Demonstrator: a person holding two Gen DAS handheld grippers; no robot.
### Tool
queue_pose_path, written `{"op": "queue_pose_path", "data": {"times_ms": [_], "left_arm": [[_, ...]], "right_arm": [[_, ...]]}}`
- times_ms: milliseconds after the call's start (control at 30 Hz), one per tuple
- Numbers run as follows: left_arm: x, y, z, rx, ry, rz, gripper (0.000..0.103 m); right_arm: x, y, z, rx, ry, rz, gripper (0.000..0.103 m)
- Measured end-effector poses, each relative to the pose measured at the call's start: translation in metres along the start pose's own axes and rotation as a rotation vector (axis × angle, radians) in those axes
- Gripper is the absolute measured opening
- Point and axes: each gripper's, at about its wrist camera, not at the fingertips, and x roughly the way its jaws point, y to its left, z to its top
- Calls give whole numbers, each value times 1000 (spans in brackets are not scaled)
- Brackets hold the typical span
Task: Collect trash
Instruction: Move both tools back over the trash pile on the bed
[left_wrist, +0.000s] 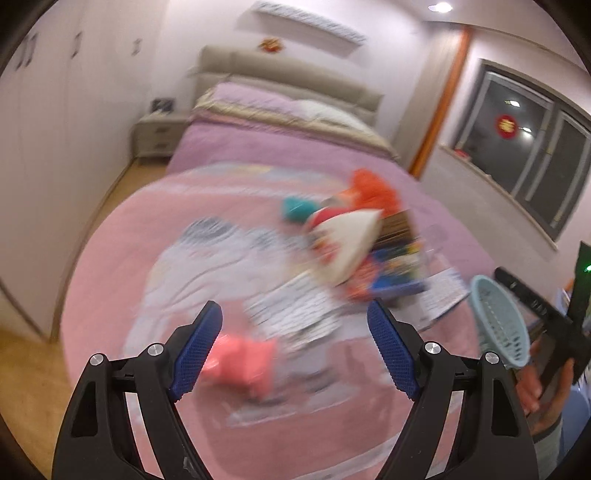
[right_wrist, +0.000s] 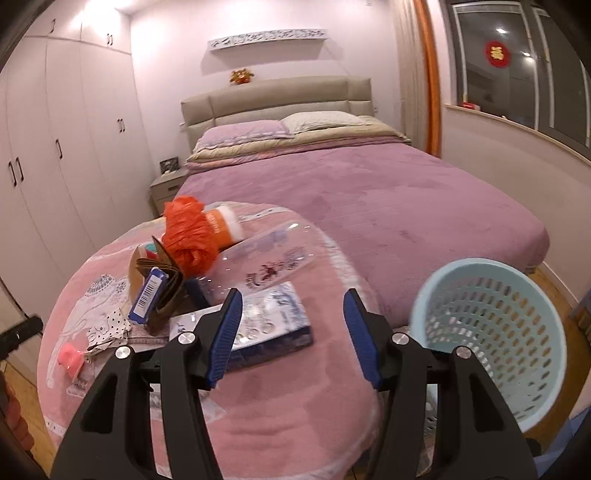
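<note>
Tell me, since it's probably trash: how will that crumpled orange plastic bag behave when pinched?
The orange plastic bag looks thin and crumpled, so likely light and floppy. It would probably crush between the pads, and may drag neighbouring clutter.

We see warm, pinkish indoor light from a ceiling lamp (left_wrist: 443, 6). The left wrist view is smeared by motion blur; the right stays sharp. Both bend at the edges, with dark corners.
</note>
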Motion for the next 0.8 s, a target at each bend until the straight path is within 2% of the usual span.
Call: {"op": "queue_pose_path", "data": {"times_ms": [167,333,400,600,800], "left_arm": [[12,27,-15,-43,52,26,79],[26,25,-25,0,96,45,79],[26,27,-30,18,105,44,79],[30,28,-37,33,134,64,82],[33,29,-40,25,124,84,80]], "right_arm": [[42,5,5,-15,62,1,60],[85,-4,4,12,168,26,61],[94,-4,2,22,200,71,61],[84,7,-14,7,247,187,61],[48,34,-40,-58,251,298,61]]}}
